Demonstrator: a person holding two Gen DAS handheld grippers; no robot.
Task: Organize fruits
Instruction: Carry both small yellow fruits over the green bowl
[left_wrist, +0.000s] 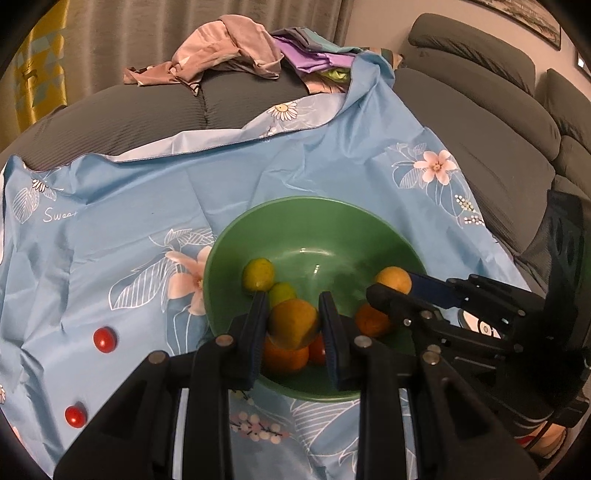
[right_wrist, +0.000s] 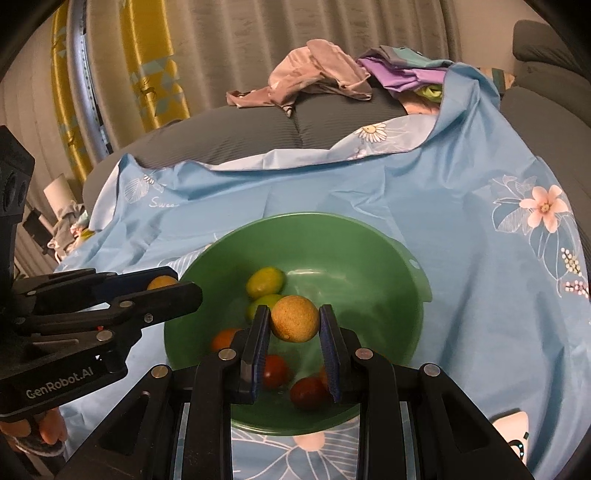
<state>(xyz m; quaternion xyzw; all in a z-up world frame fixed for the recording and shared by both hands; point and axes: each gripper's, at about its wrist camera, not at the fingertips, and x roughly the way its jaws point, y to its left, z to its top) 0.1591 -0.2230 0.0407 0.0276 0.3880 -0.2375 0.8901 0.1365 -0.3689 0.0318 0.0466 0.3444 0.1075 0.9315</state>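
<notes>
My left gripper (left_wrist: 293, 325) pinches a yellow-orange fruit (left_wrist: 292, 324) between its pads, above the near part of the green bowl (left_wrist: 314, 210), and my right gripper (right_wrist: 294, 325) pinches a second, rough-skinned yellow fruit (right_wrist: 294, 318) over the middle of the same bowl. In the bowl I see two green limes (right_wrist: 265, 282), oranges (left_wrist: 372, 320) and dark red tomatoes (right_wrist: 308, 392). The bowl stands on the blue flowered cloth (left_wrist: 147, 192), and two small red tomatoes (left_wrist: 105, 339) lie near the left edge of this cloth.
</notes>
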